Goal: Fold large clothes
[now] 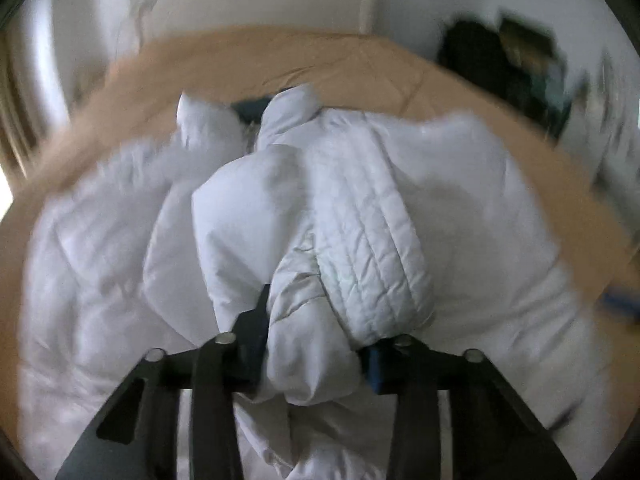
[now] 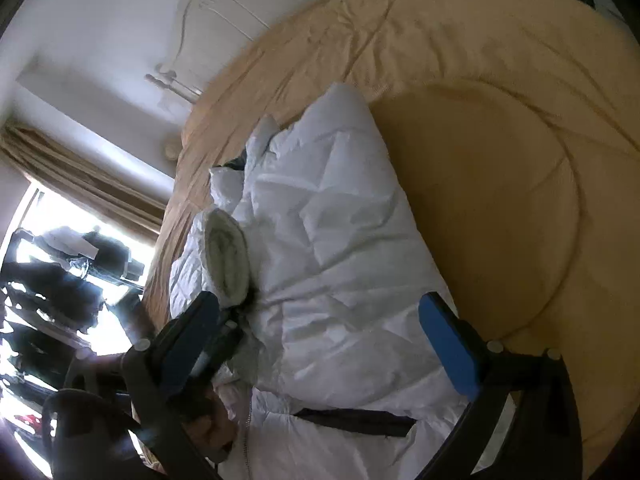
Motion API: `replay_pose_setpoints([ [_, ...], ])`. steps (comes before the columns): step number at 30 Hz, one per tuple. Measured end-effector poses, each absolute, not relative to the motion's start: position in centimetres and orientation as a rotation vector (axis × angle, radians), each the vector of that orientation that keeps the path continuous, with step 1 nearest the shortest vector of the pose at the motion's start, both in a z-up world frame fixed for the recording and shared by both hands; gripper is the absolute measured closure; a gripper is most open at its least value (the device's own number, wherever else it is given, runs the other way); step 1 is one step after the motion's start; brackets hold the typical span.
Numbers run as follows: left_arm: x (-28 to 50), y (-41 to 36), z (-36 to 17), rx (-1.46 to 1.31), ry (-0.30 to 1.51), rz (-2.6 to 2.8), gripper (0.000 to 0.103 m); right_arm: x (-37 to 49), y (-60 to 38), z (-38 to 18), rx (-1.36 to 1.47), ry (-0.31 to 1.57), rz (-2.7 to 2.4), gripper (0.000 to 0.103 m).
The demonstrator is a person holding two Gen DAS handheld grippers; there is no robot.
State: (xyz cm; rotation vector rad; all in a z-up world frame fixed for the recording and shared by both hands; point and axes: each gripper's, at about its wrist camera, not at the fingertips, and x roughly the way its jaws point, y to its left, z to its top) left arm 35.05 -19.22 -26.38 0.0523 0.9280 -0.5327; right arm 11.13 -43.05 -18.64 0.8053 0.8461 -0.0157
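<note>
The left gripper (image 1: 316, 336) has its black fingers (image 1: 250, 332) pressed in on a bunched fold of the white quilted puffer jacket (image 1: 352, 240) — the narrow gap between them is filled with crumpled fabric, and a ribbed, stitched cuff or hem bulges out just above the right-hand finger, whose blue pad shows beside the cloth. Beyond that pinch the jacket spreads to both sides in soft rumpled panels, with a rolled sleeve end and a peak of fabric rising at its far edge, all of it lying on the tan bedsheet (image 1: 280, 60) of a bed; this view is blurred. The right gripper (image 2: 320, 344) stands with its blue-padded fingers (image 2: 448, 356) spread wide, nothing between them but open air — they hang above the near part of the jacket without touching it. Under them the white fabric lies folded over itself in the middle of the bed, a dark strip, perhaps a pocket edge, showing along the near side. A rolled cuff sits by the left-hand finger. The tan sheet stretches bare and creased to the right and beyond. Farther out are a white wall, a brown curtain (image 2: 80, 164) beside a bright window, and dark clothes hanging at the left edge
</note>
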Motion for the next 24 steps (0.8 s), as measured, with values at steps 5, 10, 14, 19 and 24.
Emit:
replay_pose_setpoints([
  [5,39.6,-10.9,-28.5,-0.607,1.110,-0.674,0.081,10.7,-43.3,-18.0,0.795,0.853,-0.014,0.003],
  [10,40.5,-3.8,-28.7,-0.880,1.097,-0.654,0.084,11.5,-42.4,-17.7,0.780,0.854,0.007,0.003],
  [14,39.9,1.0,-29.1,-0.924,1.093,-0.563,0.084,12.1,-41.1,-17.6,0.766,0.865,0.040,0.003],
  [19,39.7,4.7,-32.5,-0.964,1.160,-0.481,0.082,13.3,-39.1,-18.0,0.735,0.890,0.078,0.003],
  [24,39.8,6.3,-32.4,-1.055,1.228,-0.514,0.080,14.6,-37.5,-19.1,0.632,0.924,0.050,0.003],
])
